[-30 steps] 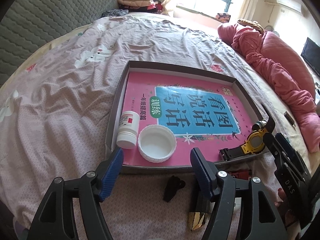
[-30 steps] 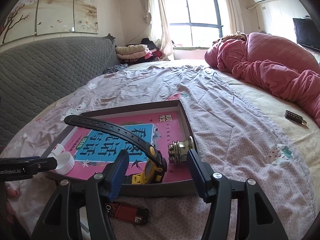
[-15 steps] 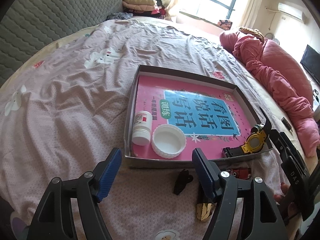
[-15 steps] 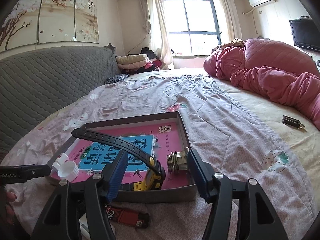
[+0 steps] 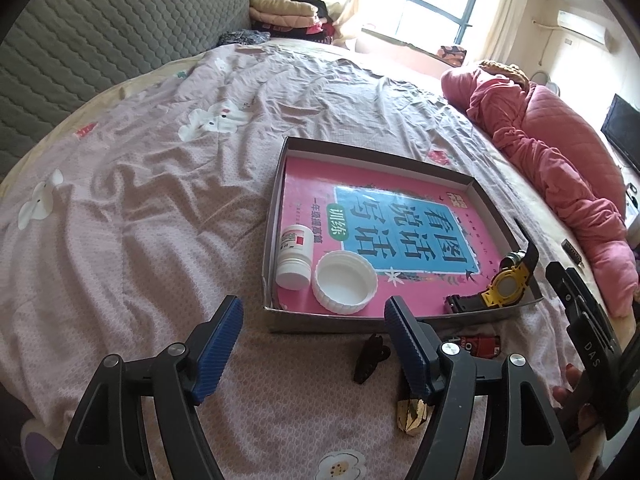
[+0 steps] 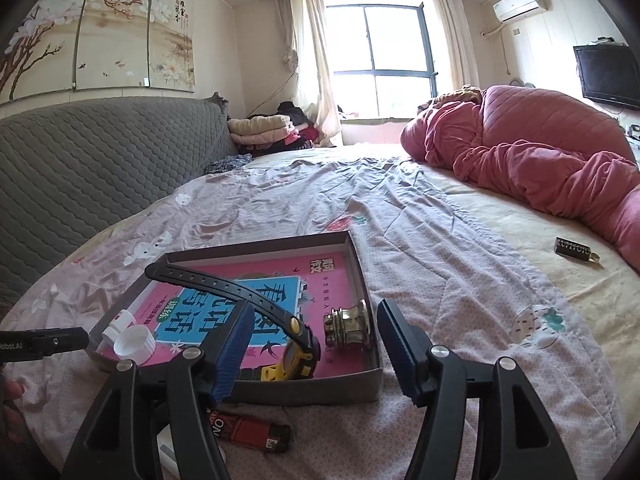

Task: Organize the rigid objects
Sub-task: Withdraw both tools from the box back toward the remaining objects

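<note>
A shallow grey tray (image 5: pixel 275 208) lies on the bed with a pink book (image 5: pixel 400 220) flat inside it. On the book lie a white pill bottle (image 5: pixel 295 258), a white cap (image 5: pixel 345 282) and a yellow-and-black watch (image 5: pixel 505 286). A brass knob (image 6: pixel 350 326) lies in the tray's near right corner beside the watch (image 6: pixel 298 354). My left gripper (image 5: pixel 314 332) hovers open over the tray's near edge, holding nothing. My right gripper (image 6: pixel 316 320) stands open just short of the tray (image 6: pixel 360 264), with the watch and knob beyond its fingers.
On the sheet in front of the tray lie a black clip (image 5: pixel 370 360), a red lighter (image 6: pixel 248 430) and a small gold piece (image 5: pixel 412 414). A dark tag with a ring (image 6: pixel 574 249) lies far right. A pink quilt (image 6: pixel 540 152) is heaped at the right, a grey headboard (image 6: pixel 100 152) at the left.
The left gripper drew back and to the left, so the tray sits farther off and more to the right in its view. The right gripper pulled back slightly and tilted up. Nothing was picked up.
</note>
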A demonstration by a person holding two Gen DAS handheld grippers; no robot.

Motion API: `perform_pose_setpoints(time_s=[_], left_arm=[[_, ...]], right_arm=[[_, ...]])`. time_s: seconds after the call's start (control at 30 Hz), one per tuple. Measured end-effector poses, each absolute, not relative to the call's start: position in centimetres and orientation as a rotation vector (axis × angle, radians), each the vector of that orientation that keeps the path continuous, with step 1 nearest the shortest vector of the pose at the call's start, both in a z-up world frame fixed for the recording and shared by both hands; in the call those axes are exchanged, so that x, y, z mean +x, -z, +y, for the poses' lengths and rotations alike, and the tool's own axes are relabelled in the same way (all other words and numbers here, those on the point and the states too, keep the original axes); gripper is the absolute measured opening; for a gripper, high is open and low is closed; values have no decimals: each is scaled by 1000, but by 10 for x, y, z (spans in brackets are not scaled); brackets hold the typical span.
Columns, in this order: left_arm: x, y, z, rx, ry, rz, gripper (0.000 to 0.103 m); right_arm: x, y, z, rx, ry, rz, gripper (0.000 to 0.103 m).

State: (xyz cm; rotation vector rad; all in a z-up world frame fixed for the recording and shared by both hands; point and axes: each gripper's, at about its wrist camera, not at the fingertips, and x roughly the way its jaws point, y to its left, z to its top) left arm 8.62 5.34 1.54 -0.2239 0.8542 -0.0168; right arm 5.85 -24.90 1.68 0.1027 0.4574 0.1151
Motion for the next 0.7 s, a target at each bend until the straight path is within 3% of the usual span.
perform_pose_setpoints(time_s=[0.7], left_arm=[[69,-27,46,-214,50,844,75]], right_arm=[[36,-25,-246,92,-125,463,64]])
